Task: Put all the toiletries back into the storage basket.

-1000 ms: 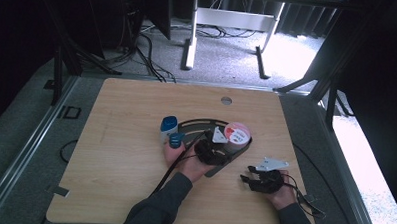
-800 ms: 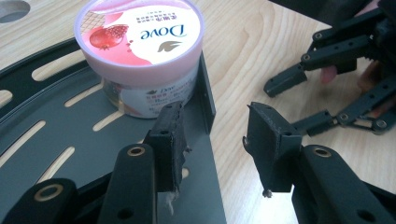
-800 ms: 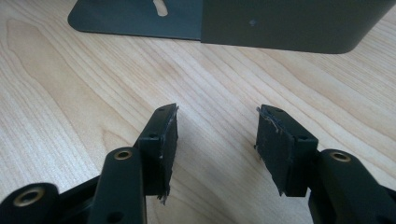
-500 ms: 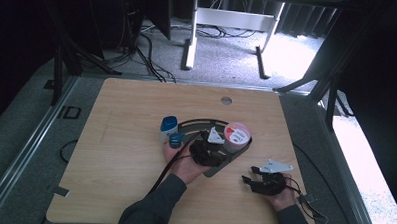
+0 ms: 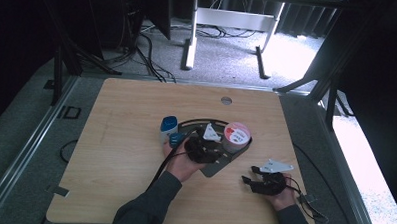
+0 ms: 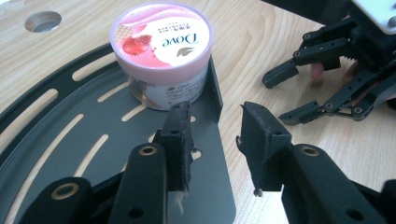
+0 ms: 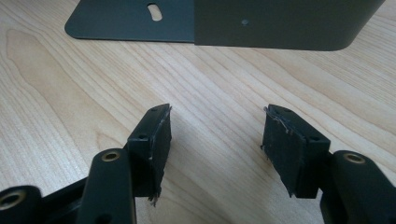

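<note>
From above I see a wooden table (image 5: 115, 139). My left gripper (image 6: 215, 140), jaws parted and just closing on nothing, has the Dove tub (image 6: 161, 51) ahead on the slotted tray (image 6: 56, 130). My right gripper (image 7: 215, 135) gapes empty, tray edge ahead.

Counter (image 5: 115, 139): pale wood grain, rounded corners, 1 round hole (image 5: 226, 100) near its far edge.
Floor (image 5: 228, 48): grey speckled carpet.
Cables (image 5: 149, 45): black, trailing over the carpet beyond the counter's far left.
White frame (image 5: 229, 20): legs and a crossbar standing on the carpet behind the counter.
Light (image 5: 288, 55): bright daylight patches on the carpet at the far right and near right.
Surroundings: dark at the left and right.
</note>
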The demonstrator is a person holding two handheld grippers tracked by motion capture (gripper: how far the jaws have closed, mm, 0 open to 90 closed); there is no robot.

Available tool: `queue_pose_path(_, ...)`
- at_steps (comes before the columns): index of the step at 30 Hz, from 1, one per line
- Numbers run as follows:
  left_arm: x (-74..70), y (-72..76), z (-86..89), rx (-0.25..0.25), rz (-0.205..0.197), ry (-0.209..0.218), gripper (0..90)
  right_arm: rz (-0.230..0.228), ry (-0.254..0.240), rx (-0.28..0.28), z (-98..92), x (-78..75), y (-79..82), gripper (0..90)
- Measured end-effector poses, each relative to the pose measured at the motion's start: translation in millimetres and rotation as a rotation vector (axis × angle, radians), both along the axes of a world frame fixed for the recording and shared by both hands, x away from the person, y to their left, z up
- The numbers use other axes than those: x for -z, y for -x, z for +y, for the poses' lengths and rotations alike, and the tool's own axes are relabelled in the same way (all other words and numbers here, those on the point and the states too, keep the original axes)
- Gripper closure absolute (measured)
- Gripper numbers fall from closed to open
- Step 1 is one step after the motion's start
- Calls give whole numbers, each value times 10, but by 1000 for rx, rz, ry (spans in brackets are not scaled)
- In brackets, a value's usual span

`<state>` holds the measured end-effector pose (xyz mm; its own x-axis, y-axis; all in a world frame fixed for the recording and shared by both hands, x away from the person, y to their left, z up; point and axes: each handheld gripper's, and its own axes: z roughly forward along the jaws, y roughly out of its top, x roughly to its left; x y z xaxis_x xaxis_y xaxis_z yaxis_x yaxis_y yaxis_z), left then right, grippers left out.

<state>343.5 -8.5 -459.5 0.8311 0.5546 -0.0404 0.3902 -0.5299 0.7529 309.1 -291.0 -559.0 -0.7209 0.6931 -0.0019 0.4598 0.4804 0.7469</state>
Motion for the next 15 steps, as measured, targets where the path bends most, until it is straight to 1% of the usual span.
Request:
queue_pose_path(6,-58,6,53,-5,-10,16,648,1,1,-7,2,1,0,398)
queue_pose_path(7,-80,9,71,-4,-11,25,659,0,2,-8,2,1,0,396)
queue_pose_path(11,-150,14,139,-3,-17,35,694,1,1,-8,3,1,0,394)
queue_pose_path(12,-160,14,151,-5,-16,35,705,2,1,-9,3,1,0,391)
queue_pose_path(15,-194,8,198,-2,-18,12,739,2,3,-14,4,1,0,381)
